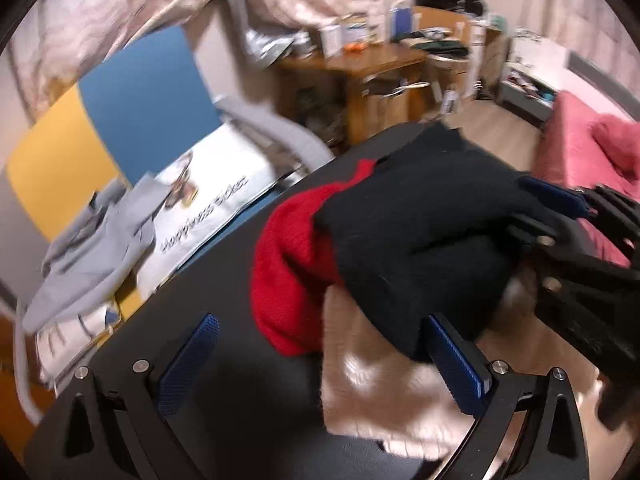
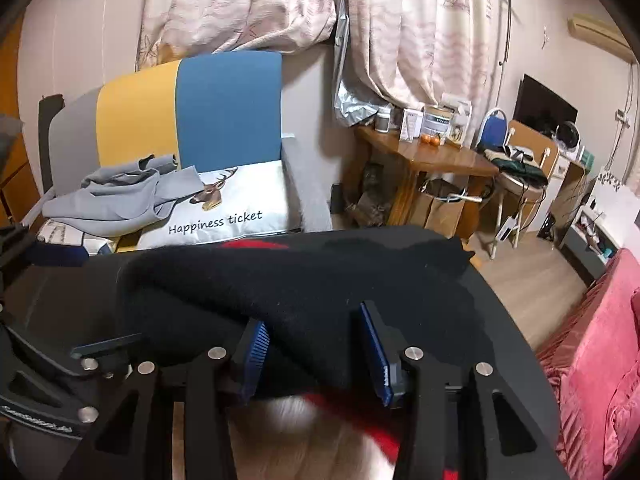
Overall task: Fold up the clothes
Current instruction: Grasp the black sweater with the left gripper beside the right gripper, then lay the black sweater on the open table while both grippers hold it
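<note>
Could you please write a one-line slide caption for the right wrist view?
Right gripper closed on a folded black sweater on a dark table, facing an armchair.

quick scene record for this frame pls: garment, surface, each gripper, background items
garment: black, red and cream knit sweater, bunched in folds
surface: dark table
left gripper: jaws wide open, right pad at the black fold, gripping nothing
right gripper: jaws shut on a black fold of the sweater
chair: blue and yellow, behind the table
grey garment: crumpled on the chair seat
cushion: deer print, beside the grey garment
</note>
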Demonstrator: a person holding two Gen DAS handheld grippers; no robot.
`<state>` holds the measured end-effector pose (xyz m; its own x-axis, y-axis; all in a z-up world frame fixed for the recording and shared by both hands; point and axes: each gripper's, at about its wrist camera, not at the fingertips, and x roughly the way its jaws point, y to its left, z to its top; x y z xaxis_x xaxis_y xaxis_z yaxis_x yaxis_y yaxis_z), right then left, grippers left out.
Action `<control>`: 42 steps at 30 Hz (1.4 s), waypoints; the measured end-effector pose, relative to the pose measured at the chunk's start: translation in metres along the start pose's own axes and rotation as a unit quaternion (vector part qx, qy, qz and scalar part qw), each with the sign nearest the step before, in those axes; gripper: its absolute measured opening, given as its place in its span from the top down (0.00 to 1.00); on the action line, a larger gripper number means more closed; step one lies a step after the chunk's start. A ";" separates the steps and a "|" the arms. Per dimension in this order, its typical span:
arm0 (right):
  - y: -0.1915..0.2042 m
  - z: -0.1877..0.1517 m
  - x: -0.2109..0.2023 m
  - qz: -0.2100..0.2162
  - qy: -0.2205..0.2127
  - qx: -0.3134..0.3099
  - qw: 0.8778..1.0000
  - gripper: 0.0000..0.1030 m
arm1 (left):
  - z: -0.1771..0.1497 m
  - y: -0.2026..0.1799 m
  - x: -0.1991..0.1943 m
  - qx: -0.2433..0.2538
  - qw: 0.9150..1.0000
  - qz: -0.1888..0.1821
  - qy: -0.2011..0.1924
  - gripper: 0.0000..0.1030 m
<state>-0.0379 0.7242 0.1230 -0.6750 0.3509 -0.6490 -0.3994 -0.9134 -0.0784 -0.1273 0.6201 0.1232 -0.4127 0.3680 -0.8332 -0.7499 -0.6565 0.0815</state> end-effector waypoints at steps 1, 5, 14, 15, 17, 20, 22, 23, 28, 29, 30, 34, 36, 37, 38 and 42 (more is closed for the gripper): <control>0.001 0.000 0.006 -0.009 0.006 -0.002 1.000 0.57 | 0.001 0.006 0.006 -0.022 1.000 -0.018 0.009 0.00; -0.010 -0.005 0.020 0.004 0.014 0.062 0.998 0.83 | 0.008 0.020 0.014 -0.109 0.992 -0.061 0.019 0.02; -0.050 -0.024 0.006 0.114 -0.053 0.303 0.945 0.95 | 0.007 -0.020 0.008 -0.035 0.997 -0.063 -0.014 0.95; -0.057 -0.026 0.004 0.140 -0.060 0.332 0.931 0.95 | 0.005 -0.020 0.001 -0.030 0.997 -0.067 -0.026 0.95; -0.070 -0.033 0.000 0.200 -0.075 0.388 0.897 0.95 | 0.001 -0.011 -0.015 -0.042 0.994 -0.091 -0.052 0.95; -0.064 -0.036 -0.013 0.261 -0.093 0.395 0.876 0.95 | -0.003 0.003 -0.038 -0.054 0.988 -0.118 -0.082 0.95; -0.052 -0.038 -0.024 0.287 -0.096 0.379 0.874 0.95 | -0.013 0.014 -0.049 -0.061 0.986 -0.126 -0.087 0.95; -0.042 -0.042 -0.029 0.307 -0.091 0.376 0.869 0.95 | -0.018 0.018 -0.053 -0.066 0.986 -0.128 -0.086 0.95; 0.008 -0.078 -0.047 0.393 -0.073 0.374 0.837 0.95 | -0.078 0.049 -0.075 -0.075 0.985 -0.127 -0.093 0.95; 0.024 -0.090 -0.049 0.410 -0.063 0.376 0.829 0.95 | -0.093 0.056 -0.077 -0.073 0.985 -0.125 -0.092 0.95; 0.035 -0.100 -0.050 0.421 -0.054 0.376 0.823 0.95 | -0.112 0.064 -0.077 -0.071 0.986 -0.123 -0.088 0.95; 0.088 -0.145 -0.045 0.457 -0.010 0.390 0.799 0.95 | -0.181 0.089 -0.077 -0.068 0.991 -0.099 -0.064 0.95; 0.117 -0.170 -0.038 0.468 0.014 0.406 0.785 0.95 | -0.214 0.100 -0.075 -0.072 0.992 -0.090 -0.053 0.95; 0.130 -0.181 -0.036 0.468 0.024 0.408 0.784 0.95 | -0.230 0.106 -0.072 -0.077 0.992 -0.086 -0.042 0.95; 0.143 -0.191 -0.034 0.468 0.034 0.409 0.783 0.95 | -0.247 0.112 -0.069 -0.083 0.993 -0.081 -0.032 0.95; 0.187 -0.225 -0.025 0.453 0.073 0.413 0.787 0.95 | -0.303 0.135 -0.055 -0.128 0.989 -0.069 0.005 0.95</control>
<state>0.0439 0.4986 -0.0451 -0.8608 -0.4485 -0.2406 -0.1035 -0.3086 0.9456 -0.0493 0.3121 0.0144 -0.3095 0.4605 -0.8320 -0.6429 -0.7460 -0.1737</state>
